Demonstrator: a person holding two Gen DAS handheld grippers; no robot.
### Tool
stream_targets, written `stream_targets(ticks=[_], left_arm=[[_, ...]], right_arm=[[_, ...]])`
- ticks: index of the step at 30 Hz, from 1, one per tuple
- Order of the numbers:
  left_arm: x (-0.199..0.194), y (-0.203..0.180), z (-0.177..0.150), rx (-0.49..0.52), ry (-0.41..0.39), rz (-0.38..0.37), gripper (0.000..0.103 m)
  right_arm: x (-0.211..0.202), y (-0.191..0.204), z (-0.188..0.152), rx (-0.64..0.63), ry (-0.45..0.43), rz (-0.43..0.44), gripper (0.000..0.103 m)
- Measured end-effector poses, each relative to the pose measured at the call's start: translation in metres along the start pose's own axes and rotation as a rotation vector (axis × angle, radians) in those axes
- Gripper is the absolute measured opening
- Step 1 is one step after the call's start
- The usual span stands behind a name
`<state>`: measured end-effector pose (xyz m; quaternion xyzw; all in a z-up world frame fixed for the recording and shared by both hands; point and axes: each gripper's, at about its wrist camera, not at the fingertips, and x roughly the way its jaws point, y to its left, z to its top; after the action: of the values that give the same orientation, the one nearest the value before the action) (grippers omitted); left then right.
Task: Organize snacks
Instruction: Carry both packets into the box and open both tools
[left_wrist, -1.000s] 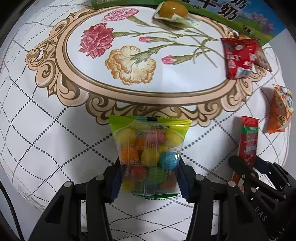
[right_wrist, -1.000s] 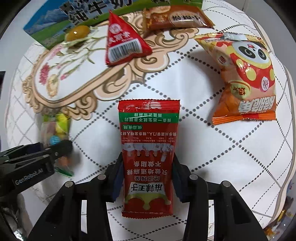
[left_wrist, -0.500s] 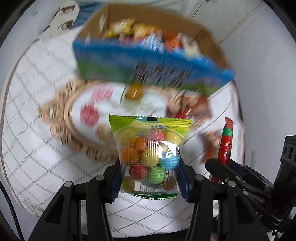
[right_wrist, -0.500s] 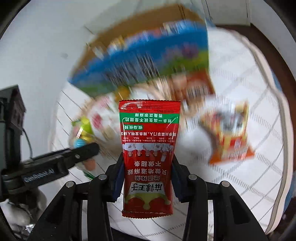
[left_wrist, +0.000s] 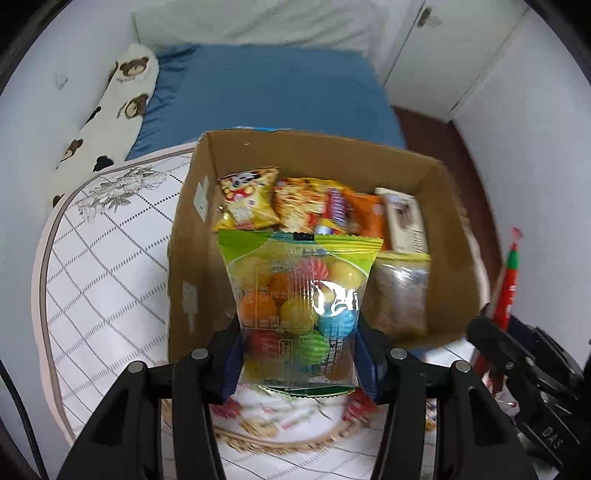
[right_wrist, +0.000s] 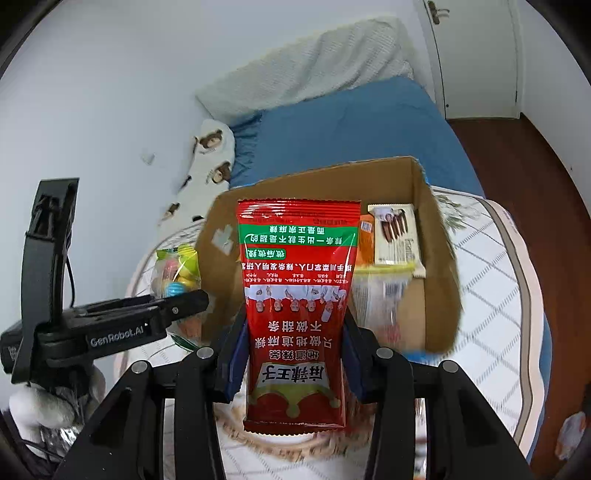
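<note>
Blue bed behind, cardboard box of snacks ahead, tablecloth below

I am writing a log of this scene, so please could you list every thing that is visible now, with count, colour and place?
candy bag: 1, green top, clear with coloured balls, held up before the box.
red snack packet: 1, red with green band, held up before the box.
cardboard box: 1, brown, open, on the table.
snacks in the box: several, yellow, orange, white, clear; exact count unclear.
table: 1, white cloth with grid pattern.
bed: 1, blue sheet, behind the table.
bear pillow: 1, white with brown bears, on the bed's left edge.
left gripper: 1, black, shut on the candy bag.
right gripper: 1, black, shut on the red snack packet.
</note>
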<state>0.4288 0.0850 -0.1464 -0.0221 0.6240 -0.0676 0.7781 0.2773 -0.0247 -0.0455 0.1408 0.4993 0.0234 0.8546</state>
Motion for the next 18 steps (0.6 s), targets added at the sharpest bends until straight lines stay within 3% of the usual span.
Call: stream_targets(ticks=[6,18], left_arm=[[0.055,0.014,0.039,0.017,0.081,0.147,0.049],[0.108,0.040,0.063,-0.019,0.180,0.196,0.049]], right_arm=[[0.075,-0.007,0.020,-0.013,0.095,-0.059,0.046],[0.153,-0.029,0.020,0.022,0.249,-0.074,0.048]])
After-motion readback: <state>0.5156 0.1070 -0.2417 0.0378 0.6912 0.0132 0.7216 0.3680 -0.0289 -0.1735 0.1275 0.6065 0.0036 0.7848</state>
